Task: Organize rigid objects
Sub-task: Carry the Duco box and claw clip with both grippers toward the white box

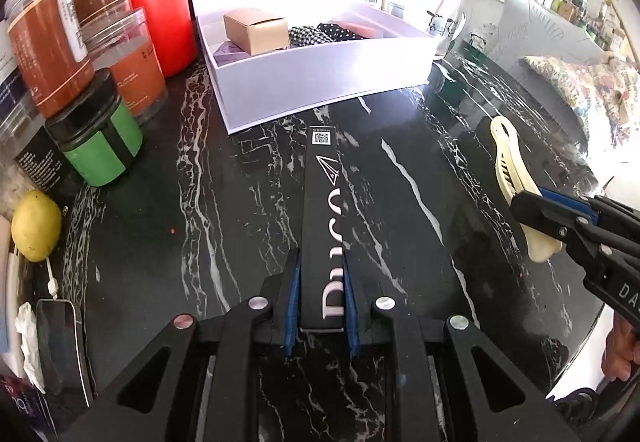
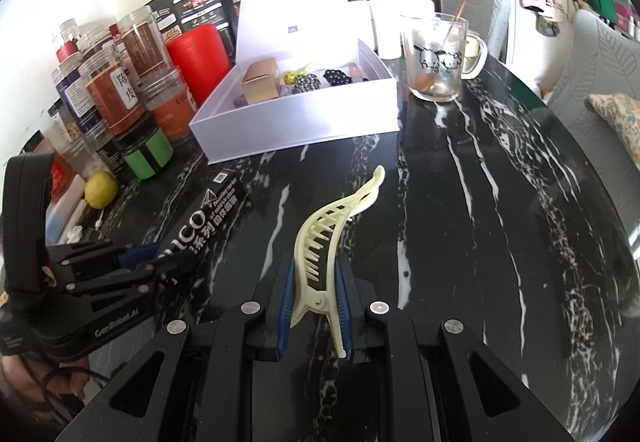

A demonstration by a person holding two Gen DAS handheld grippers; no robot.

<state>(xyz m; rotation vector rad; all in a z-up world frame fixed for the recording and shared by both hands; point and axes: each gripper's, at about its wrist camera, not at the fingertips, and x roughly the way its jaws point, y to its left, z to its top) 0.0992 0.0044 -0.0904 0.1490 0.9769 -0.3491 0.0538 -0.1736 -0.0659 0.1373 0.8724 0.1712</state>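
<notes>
- The black marble desk [image 2: 460, 201] has a wide bare stretch between the two tools and the box; its rounded right edge runs close to the grey chairs [image 2: 600, 57].
- A white open box [image 2: 296, 121] sits at the far middle of the desk, its raised lid washed out by glare in the left wrist view. Inside lie a small brown carton [image 2: 260, 81] and some beaded pieces, too small to make out clearly.
- Jars [image 2: 108, 93] and a red canister [image 2: 196, 57] crowd the left edge, just beside the box, with a lemon [image 2: 100, 189] nearer.
- A glass mug [image 2: 436, 57] stands right of the box, near its corner.
- The left hand-held gripper [image 1: 322, 306] pinches a long black box [image 1: 323, 209] at its near end; the far end points toward the white box, short of it.
- The right hand-held gripper [image 2: 314, 306] is clamped on a cream hair clip [image 2: 332, 230] at its hinge end; the toothed end sticks out over open desk.
</notes>
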